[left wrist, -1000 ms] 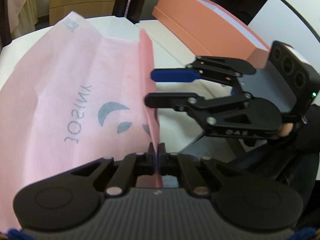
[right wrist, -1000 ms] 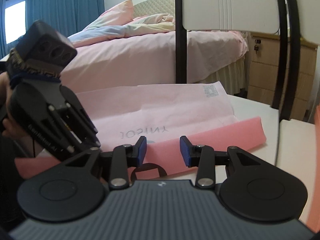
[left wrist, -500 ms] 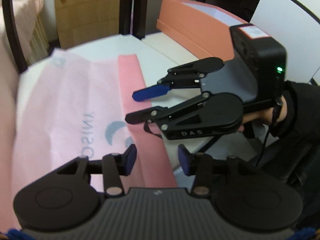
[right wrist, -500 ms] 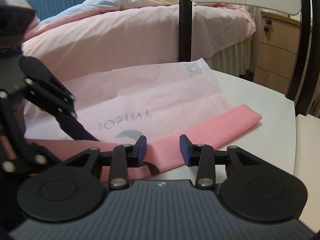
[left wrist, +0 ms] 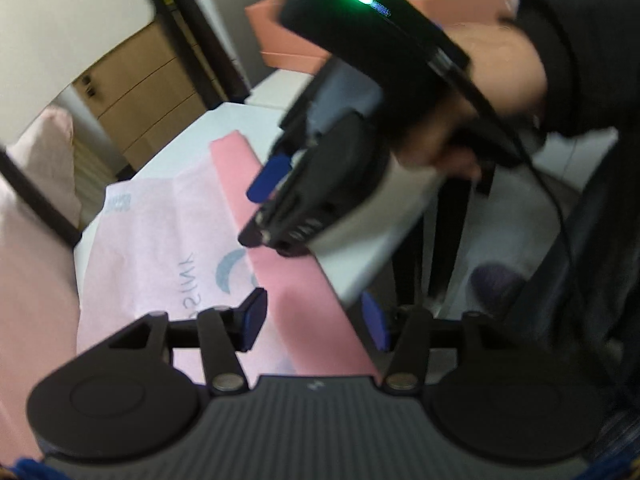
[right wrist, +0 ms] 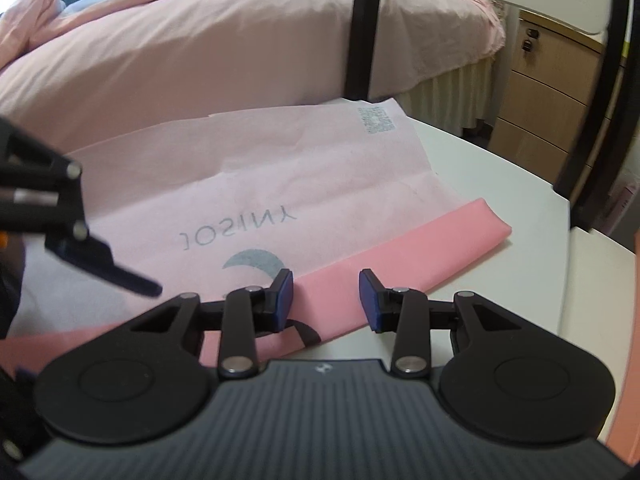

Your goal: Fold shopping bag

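Note:
A pale pink shopping bag (right wrist: 280, 168) with grey lettering lies flat on the white table (right wrist: 500, 200). Its near edge is folded over as a darker pink band (right wrist: 420, 256). My right gripper (right wrist: 326, 300) hovers open just over that band, with nothing pinched. In the left wrist view the bag (left wrist: 160, 248) and the band (left wrist: 280, 280) run away from me. My left gripper (left wrist: 314, 320) is above the band's near end and its jaws are opening, the pads clear of the fabric. The right gripper (left wrist: 260, 208) hangs over the band's middle. One left finger (right wrist: 104, 260) shows at the left.
An orange box (left wrist: 288, 40) stands at the table's far side. A black chair frame (right wrist: 362, 28) rises behind the table, with a pink bed (right wrist: 200, 40) and wooden drawers (right wrist: 540, 100) beyond. The table's edge (left wrist: 360, 264) runs close beside the band. A hand (left wrist: 480, 92) holds the right gripper.
My left gripper let go of the raised pink fold, opened and swung round with a roll. The fold now lies flat as a band. My right gripper dipped closer to the band.

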Demonstrator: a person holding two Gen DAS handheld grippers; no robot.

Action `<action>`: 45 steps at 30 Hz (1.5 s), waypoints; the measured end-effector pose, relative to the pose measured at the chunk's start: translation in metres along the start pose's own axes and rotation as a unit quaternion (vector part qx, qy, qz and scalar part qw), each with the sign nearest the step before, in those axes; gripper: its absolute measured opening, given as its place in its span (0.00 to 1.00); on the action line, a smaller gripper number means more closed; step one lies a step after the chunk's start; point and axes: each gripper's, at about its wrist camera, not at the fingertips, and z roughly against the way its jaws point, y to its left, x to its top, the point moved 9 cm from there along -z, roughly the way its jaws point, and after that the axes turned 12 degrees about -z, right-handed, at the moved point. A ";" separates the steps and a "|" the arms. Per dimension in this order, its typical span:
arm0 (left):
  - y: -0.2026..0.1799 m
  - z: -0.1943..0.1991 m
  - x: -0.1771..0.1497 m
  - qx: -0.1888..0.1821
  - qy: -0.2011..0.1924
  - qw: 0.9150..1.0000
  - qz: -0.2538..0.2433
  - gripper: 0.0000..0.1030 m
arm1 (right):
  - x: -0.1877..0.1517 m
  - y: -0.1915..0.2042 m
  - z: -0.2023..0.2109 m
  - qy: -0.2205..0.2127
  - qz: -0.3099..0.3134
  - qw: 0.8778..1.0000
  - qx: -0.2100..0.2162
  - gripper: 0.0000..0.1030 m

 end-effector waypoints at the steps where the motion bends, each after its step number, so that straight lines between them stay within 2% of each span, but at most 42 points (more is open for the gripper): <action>1: -0.006 -0.002 0.003 0.002 0.000 1.000 -0.012 0.53 | -0.001 -0.001 0.001 0.002 -0.002 1.000 -0.004 0.38; 12: -0.062 -0.004 0.023 0.031 -0.011 0.996 -0.088 0.54 | -0.023 -0.016 0.028 0.015 -0.046 0.998 -0.039 0.38; 15: -0.073 -0.012 0.026 0.049 0.002 0.993 -0.103 0.54 | -0.025 -0.018 0.031 0.013 -0.058 0.997 -0.043 0.38; 18: -0.079 -0.025 0.022 0.085 0.022 0.987 -0.134 0.54 | -0.025 -0.019 0.032 0.012 -0.065 0.997 -0.044 0.38; 21: -0.077 -0.027 0.020 0.106 0.029 0.985 -0.135 0.52 | -0.026 -0.022 0.034 0.012 -0.069 0.996 -0.045 0.38; 25: -0.069 -0.027 0.015 0.117 0.031 0.984 -0.129 0.38 | -0.028 -0.026 0.036 0.012 -0.075 0.996 -0.047 0.37; 28: -0.059 -0.022 0.015 0.111 0.022 0.988 -0.103 0.26 | -0.030 -0.030 0.039 0.012 -0.079 0.996 -0.046 0.37; 31: -0.047 -0.015 0.016 0.090 0.007 0.994 -0.063 0.18 | -0.030 -0.032 0.043 0.004 -0.092 0.995 -0.039 0.37; 33: -0.035 -0.007 0.016 0.056 -0.013 0.998 -0.015 0.12 | -0.025 -0.033 0.052 -0.022 -0.101 0.994 -0.027 0.37; 35: -0.022 0.001 0.015 0.011 -0.035 0.999 0.039 0.06 | -0.015 -0.034 0.067 -0.064 -0.106 0.992 -0.018 0.38; 37: -0.009 0.005 0.013 -0.058 -0.055 0.991 0.103 0.05 | -0.005 -0.036 0.083 -0.106 -0.107 0.988 -0.015 0.38; 39: 0.006 0.003 0.008 -0.112 -0.063 0.979 0.159 0.04 | 0.002 -0.037 0.095 -0.134 -0.105 0.985 -0.004 0.39; 42: 0.027 -0.006 -0.005 -0.150 -0.051 0.963 0.216 0.04 | 0.009 -0.037 0.104 -0.151 -0.092 0.984 0.013 0.39; 45: 0.041 -0.012 -0.011 -0.184 -0.043 0.950 0.248 0.04 | 0.013 -0.035 0.099 -0.148 -0.074 0.986 0.029 0.39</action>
